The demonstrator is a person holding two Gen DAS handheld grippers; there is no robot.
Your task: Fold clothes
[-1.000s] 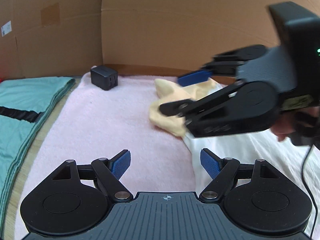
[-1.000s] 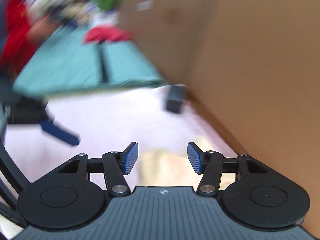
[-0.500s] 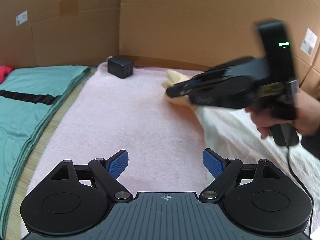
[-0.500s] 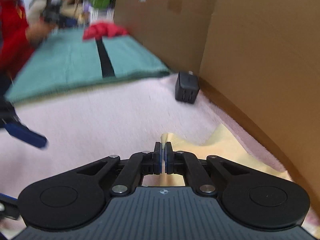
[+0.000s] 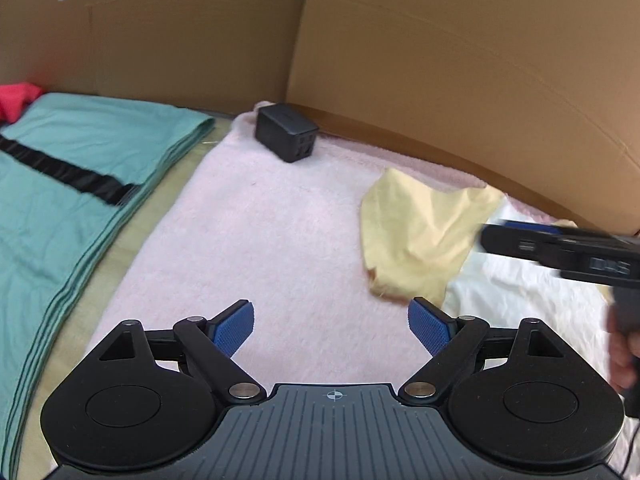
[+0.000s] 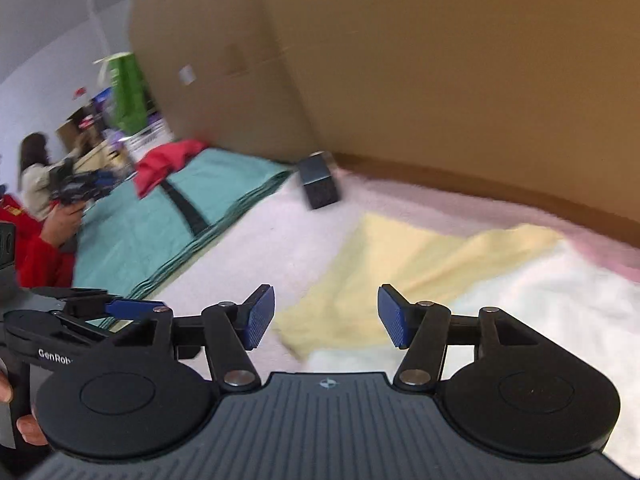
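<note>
Cardboard walls (image 5: pixel 440 60) box in the far side, w/ a room beyond at left in my right-wrist view, where another person (image 6: pixel 36 184) stands holding something dark – too blurred to say more. Below that, pink blanket (image 5: pixel 260 240) covers the work surface; a green mat (image 5: pixel 80 168) w/ a black stripe lies beside it on the left, a red cloth (image 6: pixel 168 160) at its far end. Small black box (image 5: pixel 286 138) sits on the blanket's far edge, near the cardboard.

Task piece: white garment (image 5: pixel 520 292) w/ a yellow part (image 5: pixel 416 236) lies on the blanket's right half, yellow end rumpled and partly doubled over, edges uneven. Not flat, not a tidy fold.

Left gripper (image 5: pixel 332 326): fingers apart, nothing between, hovering over bare blanket just short of the yellow corner. Right gripper (image 6: pixel 326 316): also apart, empty, above the yellow part.

Step in hand, as I judge it: arranging the yellow end, between grabs. Could be spreading it out to fold, or tidying a fold – can't tell which. Any next pinch needs a clean edge or corner, single layer, w/o dragging the blanket pile up too.
</note>
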